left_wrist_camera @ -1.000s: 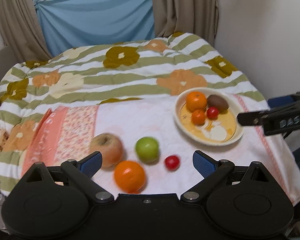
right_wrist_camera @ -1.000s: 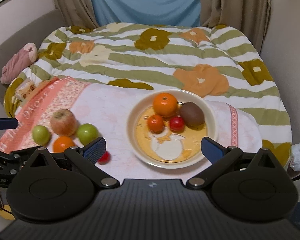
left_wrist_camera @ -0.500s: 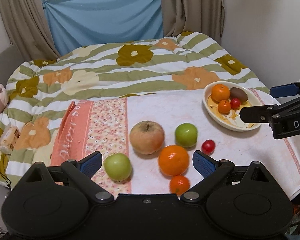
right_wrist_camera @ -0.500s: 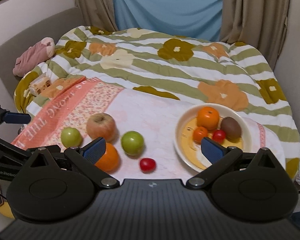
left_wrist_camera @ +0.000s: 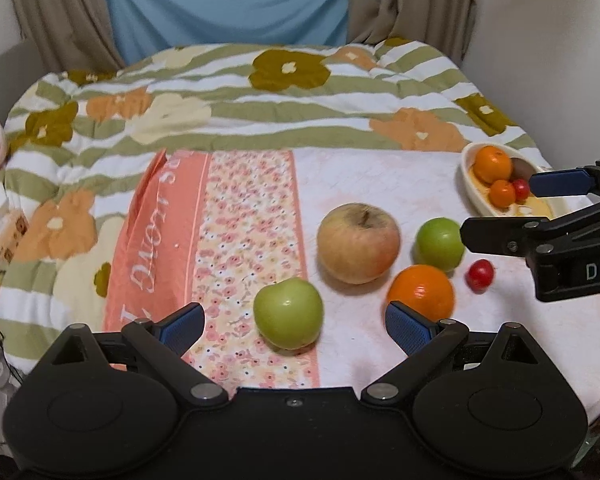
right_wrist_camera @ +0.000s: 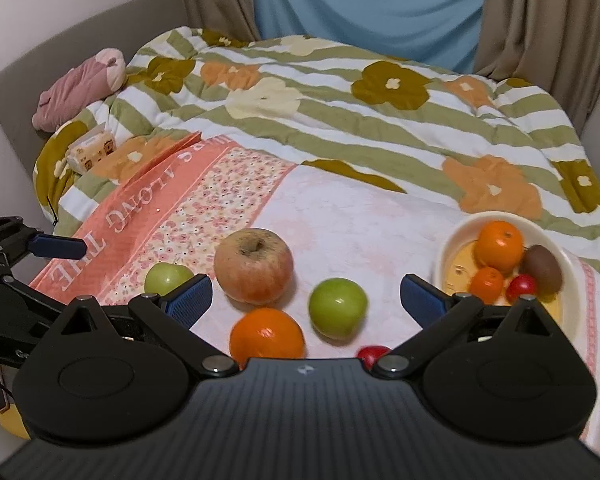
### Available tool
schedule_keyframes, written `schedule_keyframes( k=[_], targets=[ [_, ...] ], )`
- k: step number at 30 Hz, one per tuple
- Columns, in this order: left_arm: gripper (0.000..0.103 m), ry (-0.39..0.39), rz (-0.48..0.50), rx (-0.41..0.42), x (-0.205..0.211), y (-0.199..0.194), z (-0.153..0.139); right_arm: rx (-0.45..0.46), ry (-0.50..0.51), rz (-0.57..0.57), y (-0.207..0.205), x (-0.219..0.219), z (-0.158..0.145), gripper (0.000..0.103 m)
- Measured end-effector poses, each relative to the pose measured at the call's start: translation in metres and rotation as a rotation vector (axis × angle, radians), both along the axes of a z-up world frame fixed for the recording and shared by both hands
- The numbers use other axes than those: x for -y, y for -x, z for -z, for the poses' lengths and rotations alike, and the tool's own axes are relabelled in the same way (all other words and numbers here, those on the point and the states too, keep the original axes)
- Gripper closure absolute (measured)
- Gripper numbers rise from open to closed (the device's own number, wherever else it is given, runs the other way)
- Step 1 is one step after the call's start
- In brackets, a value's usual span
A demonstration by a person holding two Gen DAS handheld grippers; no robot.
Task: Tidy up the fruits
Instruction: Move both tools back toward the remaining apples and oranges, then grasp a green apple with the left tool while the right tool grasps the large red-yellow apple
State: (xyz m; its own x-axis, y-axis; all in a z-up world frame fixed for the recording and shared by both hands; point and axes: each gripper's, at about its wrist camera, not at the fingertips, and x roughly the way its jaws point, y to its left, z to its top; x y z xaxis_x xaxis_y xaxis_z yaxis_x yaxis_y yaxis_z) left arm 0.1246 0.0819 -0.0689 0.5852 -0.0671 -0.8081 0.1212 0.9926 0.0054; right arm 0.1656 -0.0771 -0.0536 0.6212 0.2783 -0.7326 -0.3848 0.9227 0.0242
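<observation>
Left wrist view looks forward and down over a bed, and the left hand-held gripper (left_wrist_camera: 296, 322) hangs low above a pink floral towel (left_wrist_camera: 252, 216) with its 2 blue-padded fingers spread wide and nothing between them. A green apple (left_wrist_camera: 289, 313) sits on the towel in line with that gap, nearer the left pad. Beyond it lies a large reddish-yellow apple (left_wrist_camera: 358, 243), and to the right a second green apple (left_wrist_camera: 439, 244), an orange (left_wrist_camera: 421, 292) and a small red cherry tomato (left_wrist_camera: 479, 275), all loose on the towel's pale part. The orange lies just beyond the right blue pad.

From the right edge of this view the right hand-held gripper (left_wrist_camera: 512, 210) reaches in sideways, raised above the towel, its 2 fingers held apart and empty; 1 dark finger overlaps the second green apple in the view. Behind it a cream bowl (left_wrist_camera: 470, 184) holds a large orange, a smaller orange, a red tomato and a brown kiwi.

Right wrist view shows the same gripper open, pointing across the loose fruit, with the bowl off to its right. A striped, flowered quilt (right_wrist_camera: 340, 120) covers the rest of the bed.
</observation>
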Motion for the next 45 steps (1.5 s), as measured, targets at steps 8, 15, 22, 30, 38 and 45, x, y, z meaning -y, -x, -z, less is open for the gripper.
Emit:
schedule_keyframes(
  k=[8,15,22,30,38,45],
  targets=[
    [0.004,0.038,-0.047,-0.058,-0.001,-0.02,0.028,-0.043,0.014,-0.059,-0.033,-0.024,0.022,0.0],
    [0.022,0.041,-0.077,-0.076,0.005,-0.031,0.044,-0.088,0.013,-0.146,-0.057,-0.037,0.042,0.0],
    [0.042,0.032,-0.139,-0.116,0.005,-0.04,0.06,-0.133,0.011,-0.201,-0.069,-0.044,0.057,0.0],
    [0.043,0.045,-0.162,-0.105,0.003,-0.043,0.061,-0.167,0.004,-0.252,-0.082,-0.056,0.072,0.0],
    [0.043,0.044,-0.163,-0.104,0.004,-0.042,0.061,-0.2,0.015,-0.27,-0.09,-0.065,0.083,0.012],
    [0.043,0.029,-0.155,-0.103,0.006,-0.04,0.061,-0.202,0.04,-0.276,-0.089,-0.068,0.086,0.012]
  ],
)
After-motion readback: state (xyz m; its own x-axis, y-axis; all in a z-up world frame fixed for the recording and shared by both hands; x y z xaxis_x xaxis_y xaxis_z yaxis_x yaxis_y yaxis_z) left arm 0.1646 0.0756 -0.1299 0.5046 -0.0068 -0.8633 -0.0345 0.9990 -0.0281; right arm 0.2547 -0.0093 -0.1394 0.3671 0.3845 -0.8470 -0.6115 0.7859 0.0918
